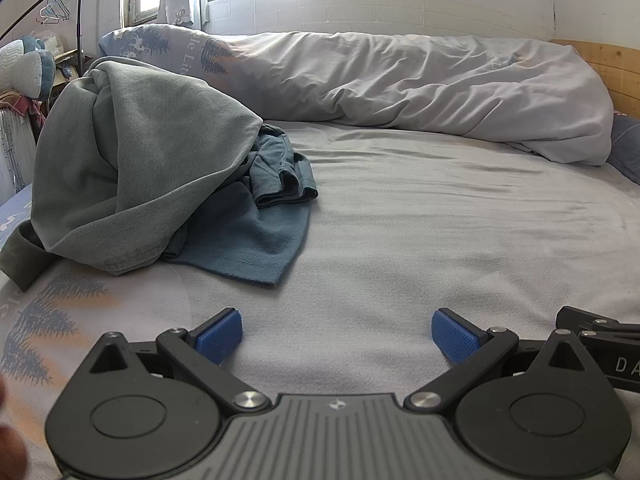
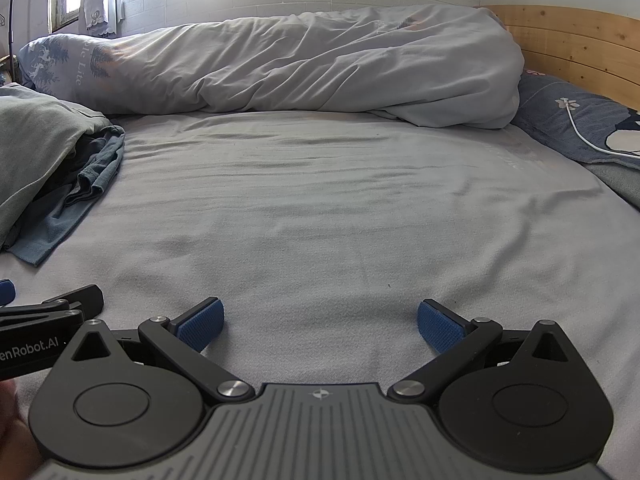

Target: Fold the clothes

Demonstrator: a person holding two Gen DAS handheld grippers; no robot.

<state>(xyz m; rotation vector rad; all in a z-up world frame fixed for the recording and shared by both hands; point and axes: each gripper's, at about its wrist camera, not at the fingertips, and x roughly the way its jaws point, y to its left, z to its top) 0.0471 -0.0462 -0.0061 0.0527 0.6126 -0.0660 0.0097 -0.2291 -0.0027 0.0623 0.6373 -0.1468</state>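
A pile of clothes lies on the left of the bed: a grey-green garment (image 1: 136, 160) heaped over a crumpled blue-teal garment (image 1: 256, 216). Both also show at the left edge of the right wrist view, the grey-green garment (image 2: 36, 148) above the blue-teal garment (image 2: 80, 188). My left gripper (image 1: 337, 336) rests low over the grey sheet (image 1: 420, 232), open and empty, a short way in front of the blue garment's hem. My right gripper (image 2: 320, 326) is open and empty over the bare sheet (image 2: 340, 208), right beside the left one.
A rolled grey duvet (image 1: 400, 80) runs along the far side under the window. A wooden headboard (image 2: 580, 44) and a blue pillow (image 2: 580, 120) with a white cable (image 2: 580, 132) are at the right. A clothes rack with hangers (image 1: 54, 8) stands far left.
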